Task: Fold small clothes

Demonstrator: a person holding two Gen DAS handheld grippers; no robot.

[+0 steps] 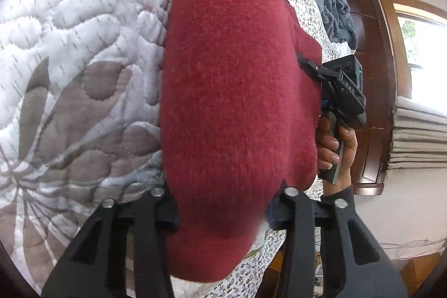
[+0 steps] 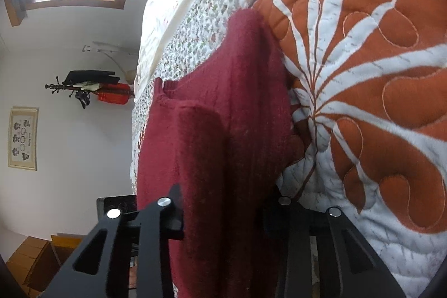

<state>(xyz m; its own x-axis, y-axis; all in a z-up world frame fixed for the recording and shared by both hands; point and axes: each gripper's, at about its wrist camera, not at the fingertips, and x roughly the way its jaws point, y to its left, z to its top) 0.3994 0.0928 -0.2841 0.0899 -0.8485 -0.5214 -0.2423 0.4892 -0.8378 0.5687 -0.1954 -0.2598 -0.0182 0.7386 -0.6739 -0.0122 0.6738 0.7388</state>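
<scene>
The red knit sweater (image 1: 237,91) hangs lifted over the quilted bed (image 1: 69,60), its long axis stretched between the left gripper (image 1: 223,211) and right gripper (image 2: 223,211), each pinching one end.

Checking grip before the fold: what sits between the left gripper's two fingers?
The red knit sweater fills the gap of the left gripper, in the left wrist view.

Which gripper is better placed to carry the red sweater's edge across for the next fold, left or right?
Probably the right gripper: it pinches the red sweater at its edge. The left gripper sits astride bulky folded cloth.
</scene>
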